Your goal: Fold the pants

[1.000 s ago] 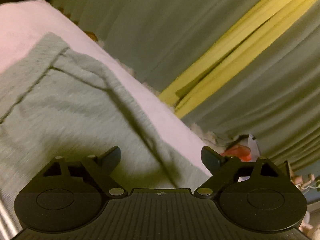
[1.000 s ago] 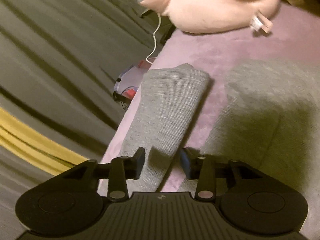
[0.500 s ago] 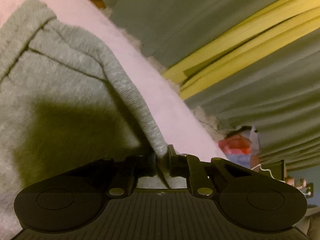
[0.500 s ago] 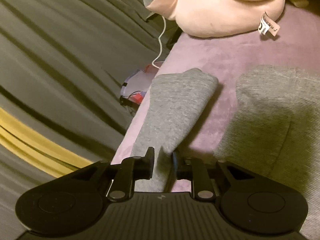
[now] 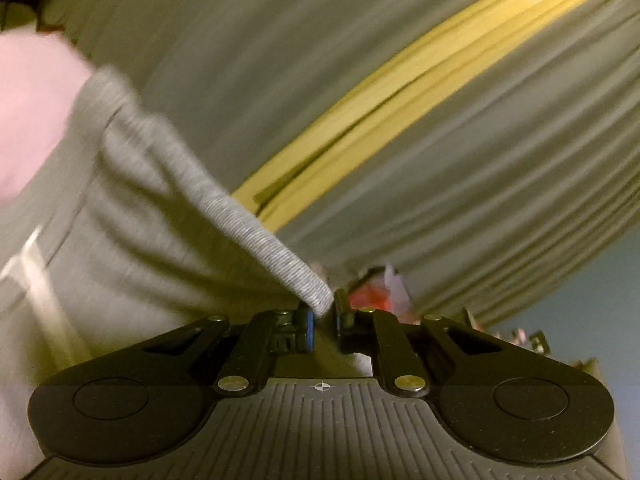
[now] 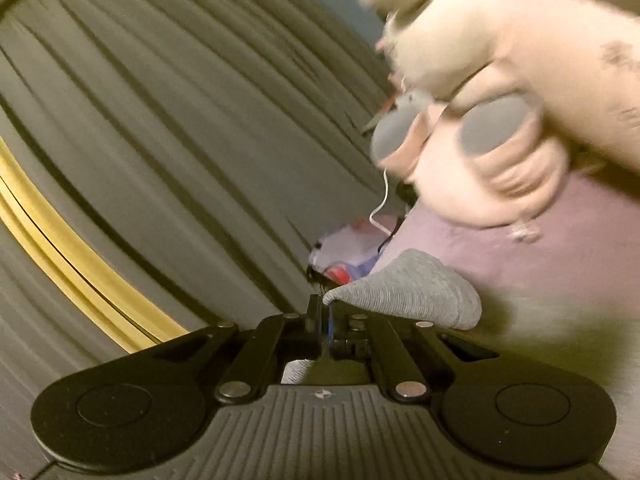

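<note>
Grey knit pants lie on a pink bed cover. My left gripper is shut on the ribbed waistband edge of the pants and holds it lifted off the bed. In the right wrist view my right gripper is shut on the ribbed cuff of a pant leg, which hangs raised above the purple-pink cover. Both views are blurred by motion.
Grey-green curtains with a yellow band hang close beside the bed. A pink plush toy lies at the bed's far end. A white cable and a red-and-white bag sit in the gap by the curtain.
Both grippers closed on the pants, the left on the waistband and the right on the leg cuff, and have lifted the fabric off the bed.
</note>
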Motion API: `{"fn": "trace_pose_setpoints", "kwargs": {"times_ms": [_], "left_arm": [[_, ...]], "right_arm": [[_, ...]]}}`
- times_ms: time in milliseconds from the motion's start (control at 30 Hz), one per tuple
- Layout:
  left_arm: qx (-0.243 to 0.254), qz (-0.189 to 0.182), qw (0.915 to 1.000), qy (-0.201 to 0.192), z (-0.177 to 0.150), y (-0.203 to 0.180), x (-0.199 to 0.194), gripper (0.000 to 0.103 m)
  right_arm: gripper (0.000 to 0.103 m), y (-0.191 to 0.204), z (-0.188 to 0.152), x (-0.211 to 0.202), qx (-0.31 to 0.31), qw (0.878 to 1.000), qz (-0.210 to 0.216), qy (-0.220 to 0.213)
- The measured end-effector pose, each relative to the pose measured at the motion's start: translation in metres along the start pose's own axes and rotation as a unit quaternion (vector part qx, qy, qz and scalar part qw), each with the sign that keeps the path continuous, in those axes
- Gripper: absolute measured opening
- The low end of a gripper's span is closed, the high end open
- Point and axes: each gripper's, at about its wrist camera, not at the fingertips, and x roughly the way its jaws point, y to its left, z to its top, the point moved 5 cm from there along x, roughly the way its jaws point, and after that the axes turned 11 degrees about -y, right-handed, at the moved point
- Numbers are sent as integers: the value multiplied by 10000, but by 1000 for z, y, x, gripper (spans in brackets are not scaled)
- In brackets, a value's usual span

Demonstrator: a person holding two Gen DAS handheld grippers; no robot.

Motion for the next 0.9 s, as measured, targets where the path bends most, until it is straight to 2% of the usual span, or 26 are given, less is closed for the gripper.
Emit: {"fn": "trace_pose_setpoints", "kwargs": {"times_ms": [100,133,200,267,333,367,400,433,467,533,600,667,700,733,800,867,900], "left_arm": [[-151,320,9990,273,-55,21,-39,12],[-207,571,9971,450,-76,33,-46,12],[-582,910,9916,710,-103,59,-56,12],[-961,1364,9818,905,-122,80,-51,12],[-743,1592,9810,819,-124,85,-46,22],[-550,1788,9800,680,-122,83,-47,33],[-441,1803,9810,560,-117,84,-47,56],[-444,1838,9809,448,-115,84,-45,65],[-547,2024,9772,340,-113,86,-46,70],[-674,2099,9751,241,-113,94,-52,71],[-811,2141,9733,172,-111,105,-58,71],[-1137,2181,9692,146,-106,121,-75,70],[-1339,2230,9655,83,-104,127,-80,70],[-1459,2196,9646,12,-100,132,-97,70],[-1590,2165,9632,-82,-98,136,-95,69],[-1545,2213,9628,-95,-100,135,-98,69],[-1511,2237,9628,-75,-100,134,-102,69]], "right_arm": [[3,-37,-2,-55,-244,9994,-229,55],[3,-50,-8,-66,-353,9986,-382,125],[3,-85,-24,-82,-513,9953,-744,355],[3,-116,-42,-83,-460,9900,-1138,691],[6,-137,-57,-80,-149,9872,-1300,914],[7,-140,-60,-77,-67,9865,-1336,944],[8,-141,-62,-76,-38,9869,-1305,943],[14,-140,-62,-74,7,9880,-1228,937],[21,-139,-63,-71,76,9888,-1150,945],[55,-135,-63,-65,208,9901,-1013,944],[59,-133,-63,-60,256,9895,-1035,974],[59,-138,-67,-50,395,9884,-1073,1003],[53,-142,-69,-46,509,9871,-1114,1026],[34,-145,-71,-43,623,9866,-1121,1007],[5,-148,-74,-44,716,9872,-1053,963],[5,-147,-74,-43,743,9885,-967,897],[9,-147,-73,-42,748,9894,-906,850]]}}
